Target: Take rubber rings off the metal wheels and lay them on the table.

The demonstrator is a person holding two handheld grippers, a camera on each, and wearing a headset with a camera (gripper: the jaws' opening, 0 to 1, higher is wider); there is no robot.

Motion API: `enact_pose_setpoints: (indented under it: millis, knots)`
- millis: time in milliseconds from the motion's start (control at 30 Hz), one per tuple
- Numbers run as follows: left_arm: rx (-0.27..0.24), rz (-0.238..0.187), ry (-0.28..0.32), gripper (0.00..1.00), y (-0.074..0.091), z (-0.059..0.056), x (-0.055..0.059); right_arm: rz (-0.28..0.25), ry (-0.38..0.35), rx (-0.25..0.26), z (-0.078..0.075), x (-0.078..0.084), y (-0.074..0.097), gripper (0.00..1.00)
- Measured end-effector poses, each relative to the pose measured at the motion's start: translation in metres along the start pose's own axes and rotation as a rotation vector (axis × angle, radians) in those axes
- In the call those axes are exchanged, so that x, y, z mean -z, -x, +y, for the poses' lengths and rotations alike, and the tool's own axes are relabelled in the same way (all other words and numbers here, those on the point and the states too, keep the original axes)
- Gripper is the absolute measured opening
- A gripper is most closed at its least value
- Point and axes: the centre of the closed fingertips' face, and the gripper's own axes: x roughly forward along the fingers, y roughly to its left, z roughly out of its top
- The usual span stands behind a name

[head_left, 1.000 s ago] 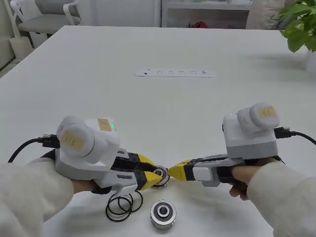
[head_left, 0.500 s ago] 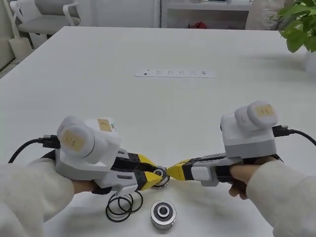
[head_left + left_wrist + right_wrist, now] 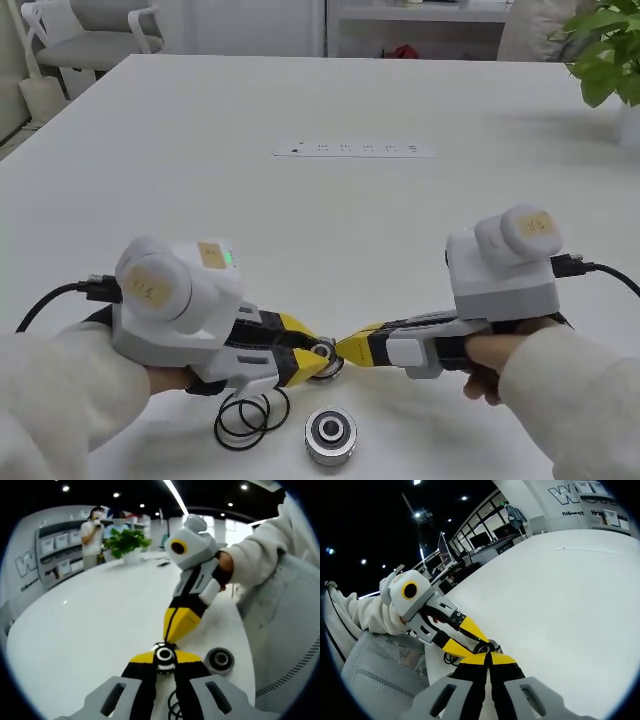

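Note:
My left gripper [image 3: 316,360] is shut on a small metal wheel [image 3: 325,352], held just above the white table [image 3: 330,230]; in the left gripper view the wheel [image 3: 164,654] sits between the yellow tips. My right gripper [image 3: 345,348] is shut, its tips touching that wheel's rim from the right. Whether they pinch a rubber ring is too small to tell. The right gripper view shows the wheel [image 3: 485,647] just past its own closed jaws. A second wheel [image 3: 330,434] lies flat near the front edge. Loose black rubber rings [image 3: 250,412] lie on the table beside it.
A white power strip [image 3: 355,149] lies across the middle of the table. A potted plant [image 3: 605,50] stands at the far right corner. People stand beyond the table's end in the left gripper view. A black cable [image 3: 50,295] trails from the left gripper.
The right gripper has edged slightly left toward the held wheel. Nothing else has visibly moved.

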Motion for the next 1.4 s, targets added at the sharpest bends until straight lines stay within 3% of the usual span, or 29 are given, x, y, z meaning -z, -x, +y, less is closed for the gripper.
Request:
enact_pose_setpoints:
  millis: [867,1000,1400]
  knots:
    - [-0.002,-0.009,0.008,0.13,0.0,0.0,0.0,-0.021,0.023,-0.049,0.011,-0.004,-0.002,0.0]
    - [-0.009,-0.015,0.019,0.13,0.0,0.0,-0.001,-0.051,0.014,-0.07,0.015,-0.009,-0.002,0.0]
    - [-0.017,0.009,-0.012,0.14,-0.001,-0.003,-0.002,-0.049,-0.01,-0.036,0.004,-0.006,0.0,0.0]
